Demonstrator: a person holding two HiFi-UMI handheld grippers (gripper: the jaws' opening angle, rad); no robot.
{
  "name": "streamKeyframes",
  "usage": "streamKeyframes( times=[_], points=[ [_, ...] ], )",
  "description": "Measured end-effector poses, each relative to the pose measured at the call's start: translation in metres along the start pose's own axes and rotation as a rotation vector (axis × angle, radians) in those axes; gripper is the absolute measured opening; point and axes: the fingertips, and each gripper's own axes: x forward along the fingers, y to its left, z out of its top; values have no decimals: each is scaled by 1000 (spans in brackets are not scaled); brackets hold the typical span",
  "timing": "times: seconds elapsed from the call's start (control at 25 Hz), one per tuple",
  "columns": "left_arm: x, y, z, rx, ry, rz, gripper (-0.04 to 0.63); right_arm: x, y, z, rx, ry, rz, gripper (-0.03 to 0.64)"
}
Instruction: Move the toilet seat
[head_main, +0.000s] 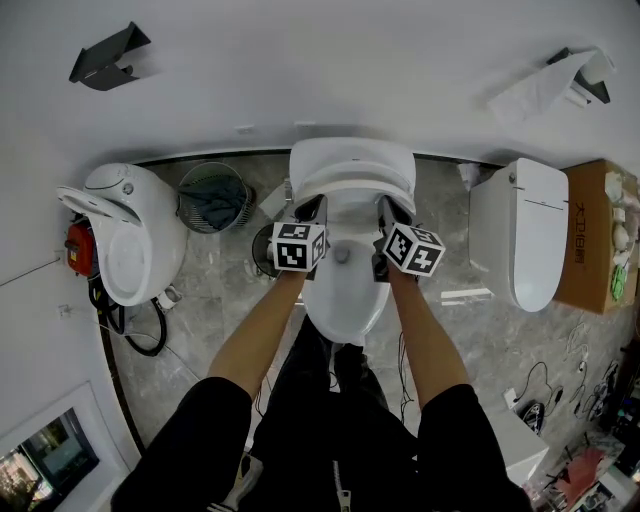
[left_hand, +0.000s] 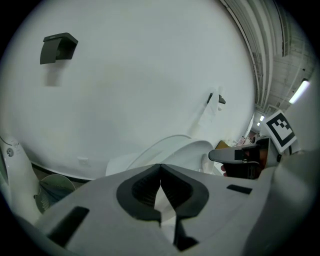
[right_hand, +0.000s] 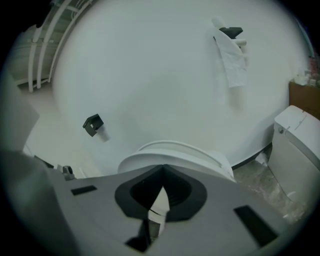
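The white toilet (head_main: 345, 290) stands against the wall between my arms. Its seat and lid (head_main: 352, 170) are tilted up toward the wall. My left gripper (head_main: 311, 207) reaches the lower left edge of the raised seat, and my right gripper (head_main: 393, 208) the lower right edge. Whether they touch it I cannot tell. In the left gripper view, the left gripper (left_hand: 160, 166) has its jaws shut tip to tip, with the seat (left_hand: 170, 150) just ahead and the right gripper (left_hand: 245, 157) beside it. The right gripper (right_hand: 163, 167) is shut too, with nothing between its jaws, facing the seat (right_hand: 175, 155).
A second toilet (head_main: 130, 235) stands at the left and a third (head_main: 530, 240) at the right. A bin (head_main: 212, 197) with dark cloth sits left of the middle toilet. A brown box (head_main: 590, 235) is far right. Cables lie on the marble floor (head_main: 230, 290).
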Motion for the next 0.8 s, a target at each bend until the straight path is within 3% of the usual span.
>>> streamKeyframes(
  times=[0.36, 0.8],
  points=[
    [-2, -4, 2, 9, 7, -8, 0, -6, 7, -6, -82, 31, 0, 5],
    [-75, -57, 0, 60, -102, -18, 0, -84, 38, -11, -181, -48, 55, 3]
  ],
)
